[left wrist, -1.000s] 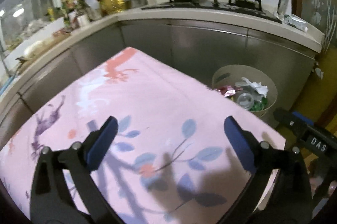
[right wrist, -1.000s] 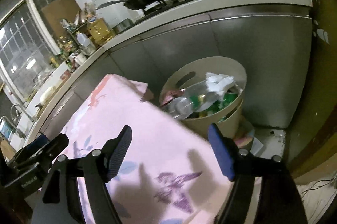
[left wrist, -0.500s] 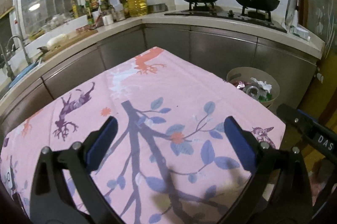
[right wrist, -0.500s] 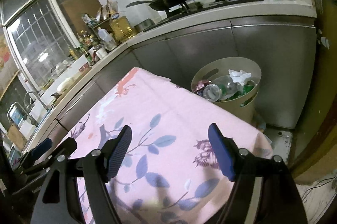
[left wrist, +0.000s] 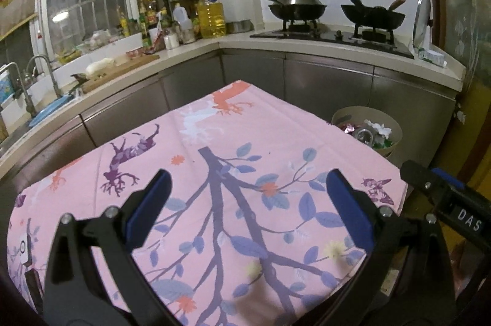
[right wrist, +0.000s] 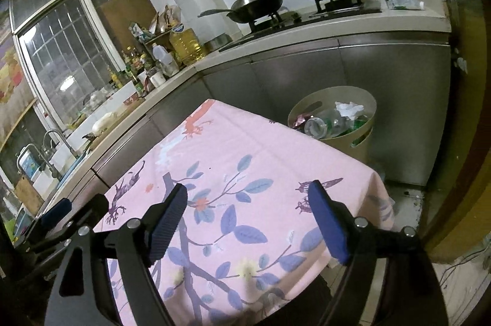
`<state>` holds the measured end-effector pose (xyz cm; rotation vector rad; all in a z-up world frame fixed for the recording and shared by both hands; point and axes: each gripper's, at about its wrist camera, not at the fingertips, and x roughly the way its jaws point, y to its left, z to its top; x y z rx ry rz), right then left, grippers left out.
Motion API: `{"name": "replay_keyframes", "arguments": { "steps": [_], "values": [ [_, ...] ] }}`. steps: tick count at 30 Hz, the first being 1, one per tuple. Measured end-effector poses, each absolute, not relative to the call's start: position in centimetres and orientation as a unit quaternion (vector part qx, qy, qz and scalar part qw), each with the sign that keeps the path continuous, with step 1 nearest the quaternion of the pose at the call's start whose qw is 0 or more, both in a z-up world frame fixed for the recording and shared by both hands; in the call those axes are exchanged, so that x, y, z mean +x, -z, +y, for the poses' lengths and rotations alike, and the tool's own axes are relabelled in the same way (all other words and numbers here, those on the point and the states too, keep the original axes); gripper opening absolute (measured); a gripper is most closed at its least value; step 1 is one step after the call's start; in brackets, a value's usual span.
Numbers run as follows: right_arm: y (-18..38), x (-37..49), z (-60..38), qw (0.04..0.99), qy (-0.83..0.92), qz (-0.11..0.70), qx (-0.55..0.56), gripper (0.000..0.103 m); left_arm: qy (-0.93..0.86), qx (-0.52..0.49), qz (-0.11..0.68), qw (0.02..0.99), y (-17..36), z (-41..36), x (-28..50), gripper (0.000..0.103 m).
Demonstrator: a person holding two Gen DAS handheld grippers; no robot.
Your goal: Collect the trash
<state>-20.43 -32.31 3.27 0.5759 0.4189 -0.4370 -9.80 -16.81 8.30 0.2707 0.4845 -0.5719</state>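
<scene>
1. Two grippers, both over a table with a pink cloth (left wrist: 233,142), printed with purple branches, blue leaves and small flowers; the cloth top bears no loose item in either view.
2. Left gripper (left wrist: 245,197): black frame, blue pads, jaws set wide apart, nothing between them; it hangs above the near half of the cloth.
3. Right gripper (right wrist: 248,214): same build, jaws wide apart and just lately widened a little further, nothing between the pads; it hangs above the near right part of the cloth. Its frame also shows at the right edge of the left wrist view.
4. One waste bin (right wrist: 362,99), beige, round, with handle slots, on the floor beyond the far right corner of the table, against the grey cabinet fronts.
5. Trash (right wrist: 334,120): inside the bin, heaped near the rim; a clear plastic bottle, crumpled white paper, a pinkish foil wrapper and green pieces.
6. Two woks on the gas hob behind the bin: a lidded wok (left wrist: 296,7) to the left, a black open wok (left wrist: 373,14) to the right.
7. One glass lid (left wrist: 422,16), leaning upright at the hob's right end.
8. One big bottle of yellow oil (left wrist: 211,21), among smaller bottles in the counter corner.
9. One sink tap (left wrist: 46,74), left counter, below the barred window.
</scene>
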Motion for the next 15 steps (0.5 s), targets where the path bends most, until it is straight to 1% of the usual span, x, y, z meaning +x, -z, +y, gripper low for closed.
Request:
{"name": "replay_keyframes", "arguments": {
  "steps": [15],
  "values": [
    [-2.1,-20.6,-33.0,0.903,0.215,0.217,0.302,0.081,0.265,0.131,0.243,0.924,-8.1,-16.9,-9.9,0.097]
  ]
}}
